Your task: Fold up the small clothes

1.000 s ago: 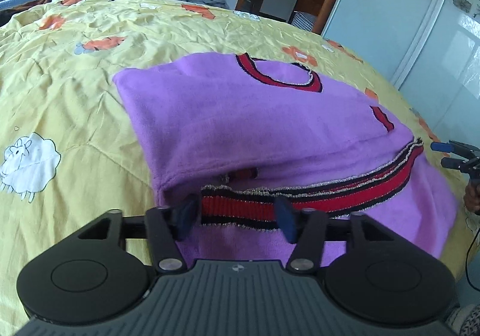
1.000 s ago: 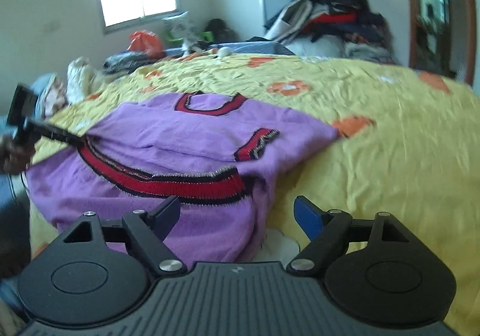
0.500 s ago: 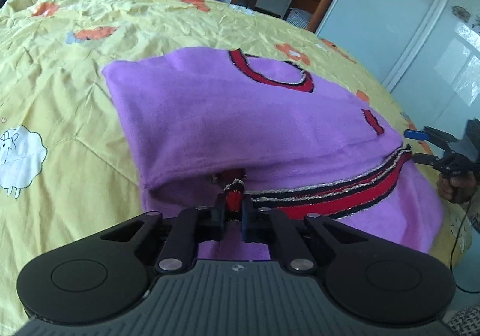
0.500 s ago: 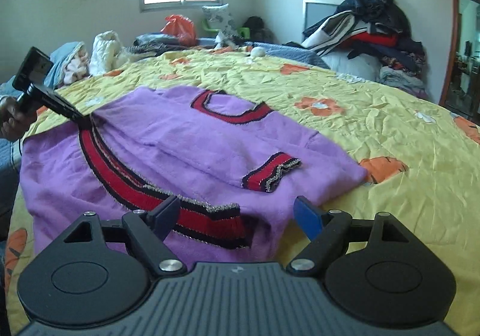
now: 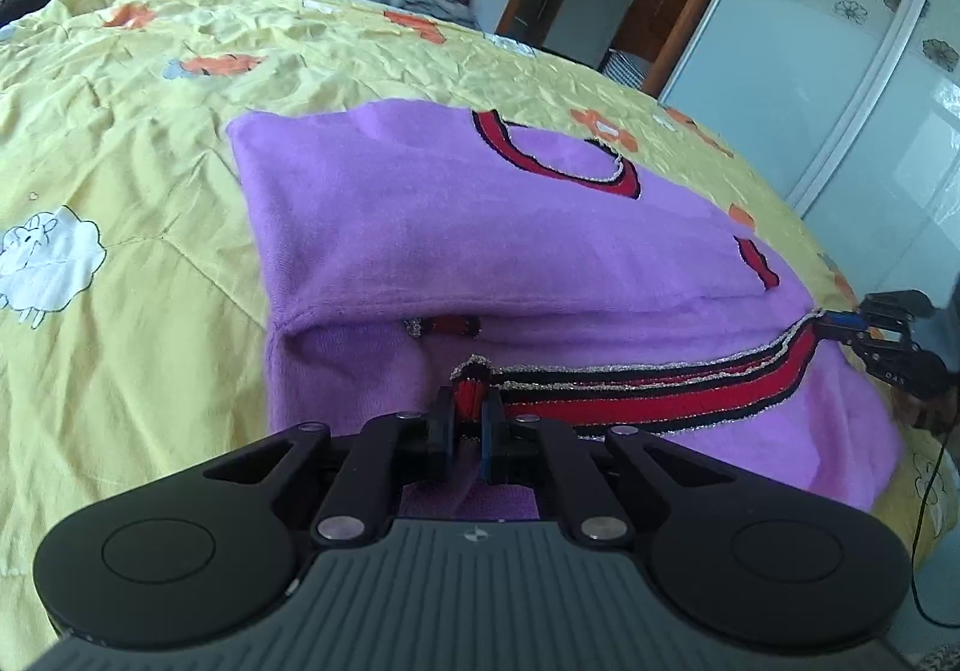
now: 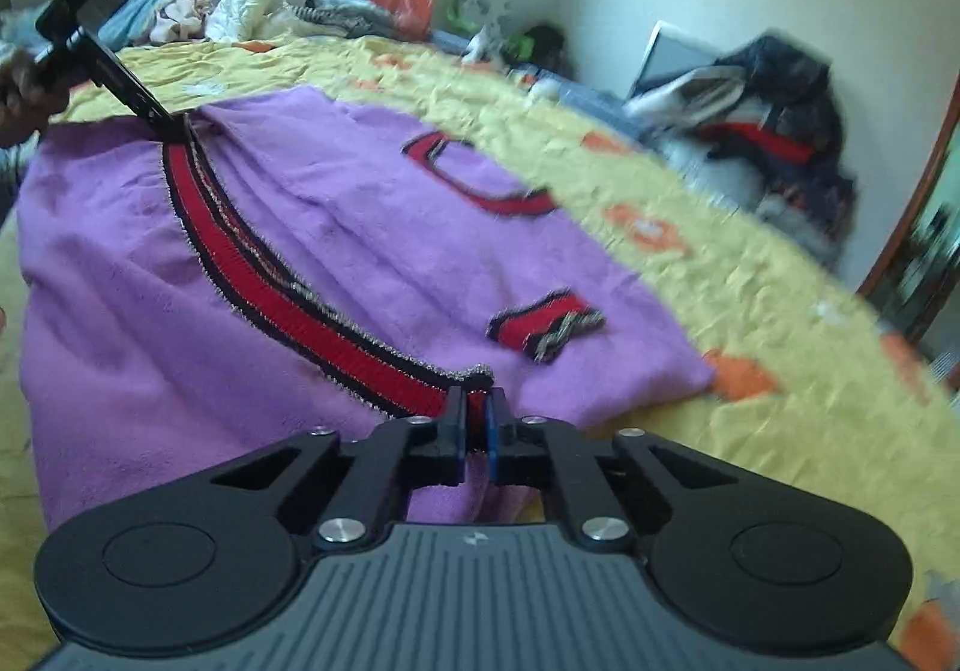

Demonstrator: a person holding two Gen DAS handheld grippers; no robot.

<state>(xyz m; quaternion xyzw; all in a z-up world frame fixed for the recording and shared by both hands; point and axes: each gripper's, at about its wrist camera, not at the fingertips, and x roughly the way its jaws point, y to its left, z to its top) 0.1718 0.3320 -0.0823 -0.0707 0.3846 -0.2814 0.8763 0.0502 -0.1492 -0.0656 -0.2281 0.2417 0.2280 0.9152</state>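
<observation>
Sweater (image 5: pixel 480 227) centre frame on bed (image 5: pixel 120 143), sleeves folded in. Left tongs (image 5: pixel 468 419) and right tongs (image 6: pixel 477 419) each clamped on hem (image 6: pixel 270 275) corner. Lift both evenly, keep hem taut, lay toward collar (image 5: pixel 558 155).

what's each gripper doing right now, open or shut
Left gripper: shut on the sweater hem, at one end.
Right gripper: shut on the same hem, at the other end.

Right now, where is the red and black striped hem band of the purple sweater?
The red and black striped hem band runs across the near part of the purple sweater on the yellow bedspread, pinched at one end by the left gripper and at the other by the right gripper.
</observation>
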